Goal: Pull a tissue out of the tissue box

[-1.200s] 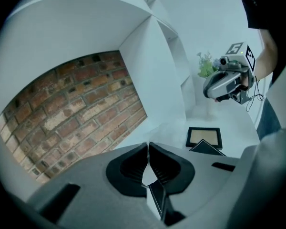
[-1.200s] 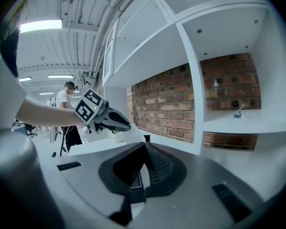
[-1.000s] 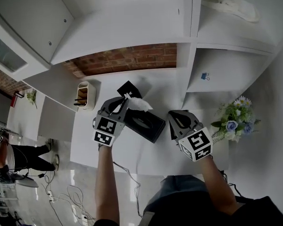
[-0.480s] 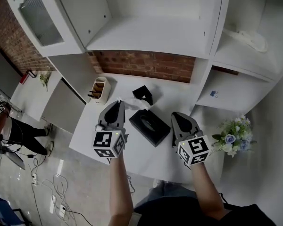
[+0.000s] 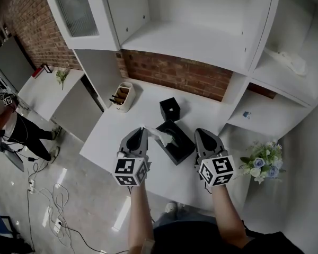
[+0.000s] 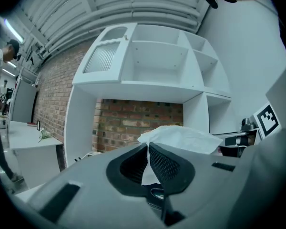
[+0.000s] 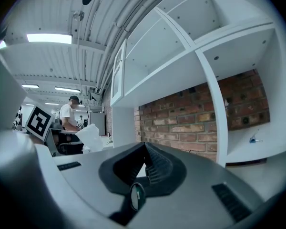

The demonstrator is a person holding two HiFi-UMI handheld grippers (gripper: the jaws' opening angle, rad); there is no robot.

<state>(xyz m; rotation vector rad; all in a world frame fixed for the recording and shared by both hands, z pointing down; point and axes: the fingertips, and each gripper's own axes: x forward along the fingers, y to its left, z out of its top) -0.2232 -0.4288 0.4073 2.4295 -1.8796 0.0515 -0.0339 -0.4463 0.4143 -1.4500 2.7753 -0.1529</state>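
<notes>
My left claw (image 6: 148, 146) is pressing shut on a thin white paper tissue (image 6: 180, 138), which is bunching out past the tips and spreading off to their right. In the head view the sheet is reaching from those tips toward the oval slot of the flat black rectangular tissue box (image 5: 176, 144); I cannot tell whether its far end is free of the slot. The box is lying askew on the white desk (image 5: 107, 139), between my two claws and near each. My right claw (image 7: 144, 147) is hanging pressed together, pinching nothing.

The desk's front edge is running under my wrists. A small black cube-shaped box (image 5: 170, 109) is standing just beyond the tissue box, and a cream holder with dark sticks (image 5: 122, 96) is sitting at the back left, near the red brick wall (image 5: 175, 73). Bare desk is lying open left of my left claw. A bunch of blue and white flowers (image 5: 261, 162) is standing off to the right.

The tissue is looking creased: a narrow fold is running between the ribbed pads and widening into a soft puff.
</notes>
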